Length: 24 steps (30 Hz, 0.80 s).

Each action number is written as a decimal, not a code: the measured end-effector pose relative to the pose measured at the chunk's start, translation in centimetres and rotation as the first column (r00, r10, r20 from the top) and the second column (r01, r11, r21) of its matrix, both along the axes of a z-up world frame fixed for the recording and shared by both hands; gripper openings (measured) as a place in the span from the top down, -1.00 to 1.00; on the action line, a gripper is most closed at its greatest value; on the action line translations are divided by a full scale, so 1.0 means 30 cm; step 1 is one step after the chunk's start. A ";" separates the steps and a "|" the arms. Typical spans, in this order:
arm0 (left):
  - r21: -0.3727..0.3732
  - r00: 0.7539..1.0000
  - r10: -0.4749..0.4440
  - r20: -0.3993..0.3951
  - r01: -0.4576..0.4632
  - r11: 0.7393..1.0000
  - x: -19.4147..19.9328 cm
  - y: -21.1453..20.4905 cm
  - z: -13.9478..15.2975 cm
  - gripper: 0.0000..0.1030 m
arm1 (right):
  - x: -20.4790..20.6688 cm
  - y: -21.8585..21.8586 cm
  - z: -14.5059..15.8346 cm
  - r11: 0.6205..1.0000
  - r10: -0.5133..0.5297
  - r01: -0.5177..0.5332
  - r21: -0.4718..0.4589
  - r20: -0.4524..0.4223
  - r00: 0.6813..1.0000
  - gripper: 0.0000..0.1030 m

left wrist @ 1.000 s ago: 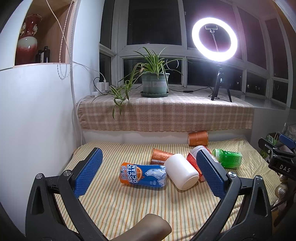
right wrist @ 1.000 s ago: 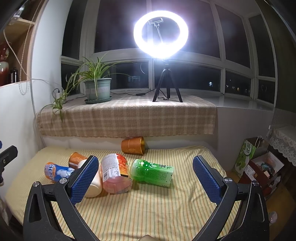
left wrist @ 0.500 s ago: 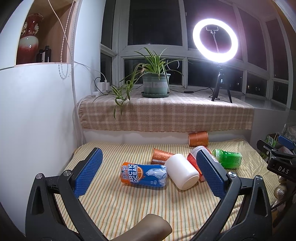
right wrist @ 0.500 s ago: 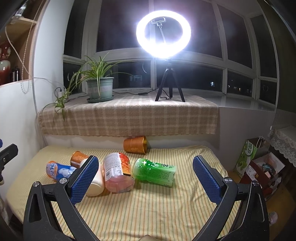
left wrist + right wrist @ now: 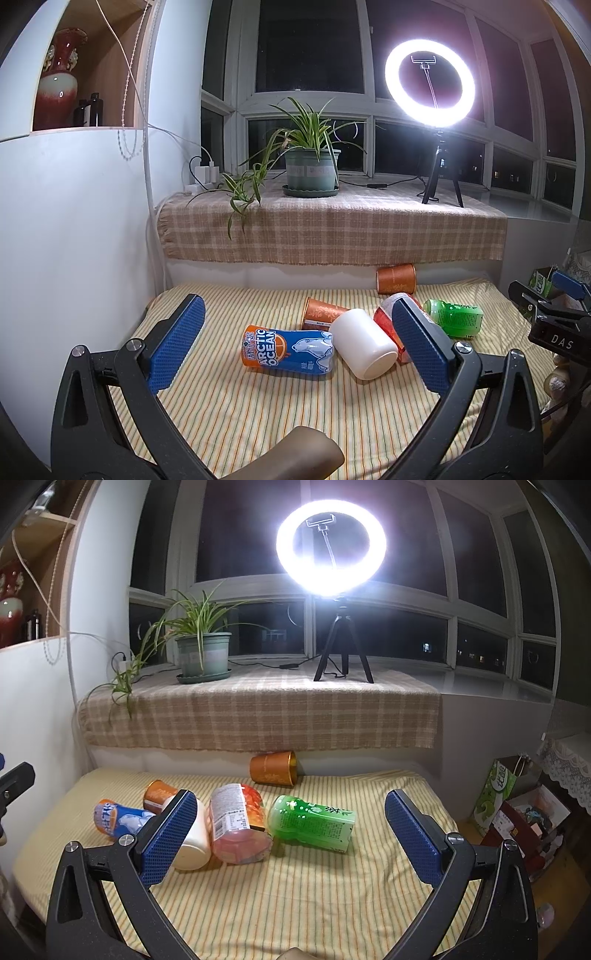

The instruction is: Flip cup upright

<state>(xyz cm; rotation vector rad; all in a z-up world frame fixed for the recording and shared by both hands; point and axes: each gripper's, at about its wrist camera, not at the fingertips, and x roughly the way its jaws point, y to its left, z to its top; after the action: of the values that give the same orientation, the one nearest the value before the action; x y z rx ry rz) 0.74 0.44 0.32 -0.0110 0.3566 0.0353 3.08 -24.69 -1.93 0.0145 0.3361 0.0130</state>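
Evidently, in the left wrist view the left gripper [image 5: 295, 354] hovered with jaws wide and empty; the white plastic cup [image 5: 364, 349] lay sideways on the striped bed [image 5: 240, 413], touching the blue-orange can [image 5: 288, 349], which a closing grasp could nudge. In the right wrist view the right gripper [image 5: 290, 836], jaws wide, framed the green bottle [image 5: 312, 827], which was likely to roll.

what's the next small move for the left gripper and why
Probably ease the left gripper forward and down toward the white cup. Its jaws are open and empty, held short of the cups, and the white cup lies on its side on the striped cloth between the Arctic Ocean cup and the red cup. The right gripper is open too.
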 end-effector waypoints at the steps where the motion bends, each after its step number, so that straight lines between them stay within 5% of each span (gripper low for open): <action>1: 0.000 1.000 0.000 0.000 0.000 1.000 0.001 0.000 0.000 -0.99 | 0.002 0.001 0.001 1.000 0.002 -0.002 -0.001 0.000 1.000 -0.97; 24: -0.003 1.000 0.009 -0.004 -0.009 1.000 -0.002 0.023 0.007 -0.99 | 0.035 0.040 -0.014 0.997 0.067 -0.068 -0.023 -0.029 0.997 -0.97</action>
<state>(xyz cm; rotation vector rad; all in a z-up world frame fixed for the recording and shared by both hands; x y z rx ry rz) 0.69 1.13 0.54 -0.0154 0.3607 0.0438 4.12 -23.48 -2.35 -0.0209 0.3651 0.0756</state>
